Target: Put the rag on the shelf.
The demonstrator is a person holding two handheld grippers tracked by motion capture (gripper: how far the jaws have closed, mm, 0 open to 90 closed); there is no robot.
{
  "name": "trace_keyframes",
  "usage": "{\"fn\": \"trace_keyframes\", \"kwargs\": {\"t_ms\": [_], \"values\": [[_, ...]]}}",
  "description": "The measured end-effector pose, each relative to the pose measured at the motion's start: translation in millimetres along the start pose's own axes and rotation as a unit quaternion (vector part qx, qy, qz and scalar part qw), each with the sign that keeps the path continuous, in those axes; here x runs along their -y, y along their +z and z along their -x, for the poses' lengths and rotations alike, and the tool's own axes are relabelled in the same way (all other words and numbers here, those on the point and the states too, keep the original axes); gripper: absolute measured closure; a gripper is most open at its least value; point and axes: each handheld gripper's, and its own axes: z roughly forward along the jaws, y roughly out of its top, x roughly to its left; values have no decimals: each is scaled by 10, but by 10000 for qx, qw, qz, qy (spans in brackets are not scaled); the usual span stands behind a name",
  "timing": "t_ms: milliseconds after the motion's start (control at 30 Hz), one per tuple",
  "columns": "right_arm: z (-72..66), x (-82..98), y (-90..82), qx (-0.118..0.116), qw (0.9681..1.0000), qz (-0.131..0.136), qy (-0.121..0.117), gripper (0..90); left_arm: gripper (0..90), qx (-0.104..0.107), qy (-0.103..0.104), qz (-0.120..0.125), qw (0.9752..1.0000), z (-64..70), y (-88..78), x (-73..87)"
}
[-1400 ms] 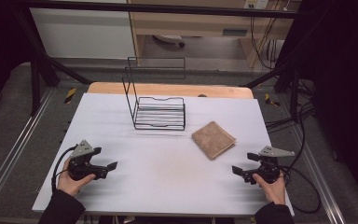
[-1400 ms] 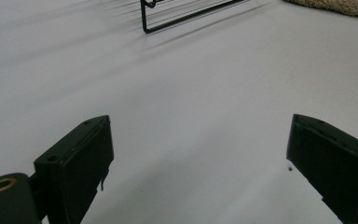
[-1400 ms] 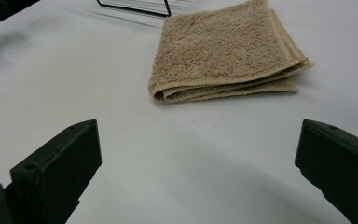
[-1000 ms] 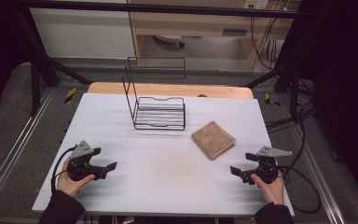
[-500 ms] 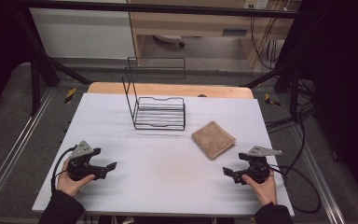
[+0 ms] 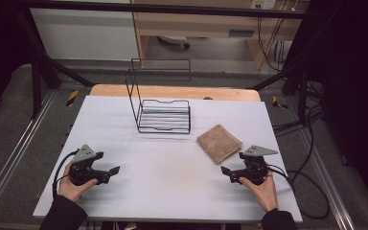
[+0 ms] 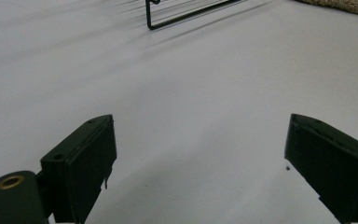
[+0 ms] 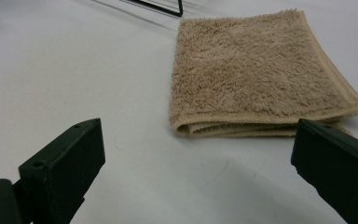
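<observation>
Your right hand-held gripper point(image 6: 227, 172) is spread wide and empty, facing the folded towel point(image 6: 219, 143) lying flat on the counter point(image 6: 172, 191) beside the wire rack point(image 6: 164, 115). Come in low (left hand-held gripper point(image 6: 115, 170) idles, also spread) and pinch all folded layers.

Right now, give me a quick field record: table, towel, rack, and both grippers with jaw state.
table: white tabletop, wooden strip along its far edge
towel: folded tan towel, flat on the table right of centre, layered fold edge facing the right gripper's camera
rack: black wire rack, far centre, to the left of the towel and apart from it, nothing in it
left gripper: left gripper, near left, jaws wide apart, holding nothing
right gripper: right gripper, near right, just short of the towel, jaws wide apart, holding nothing
</observation>
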Motion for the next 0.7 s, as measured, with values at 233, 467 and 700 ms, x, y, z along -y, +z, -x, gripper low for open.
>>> {"fn": "trace_keyframes", "kwargs": {"t_ms": [233,467,700], "values": [[-40,-131,129,145,9998,-89,-93,84,91,-26,-4,-8,10000,-8,-4,4],[-77,-214,290,127,9990,-291,-302,239,92,-38,-3,-14,10000,-8,-3,7],[-55,-240,439,160,9979,-535,-333,440,95,-37,-3,-14,10000,-7,-6,6]]}}
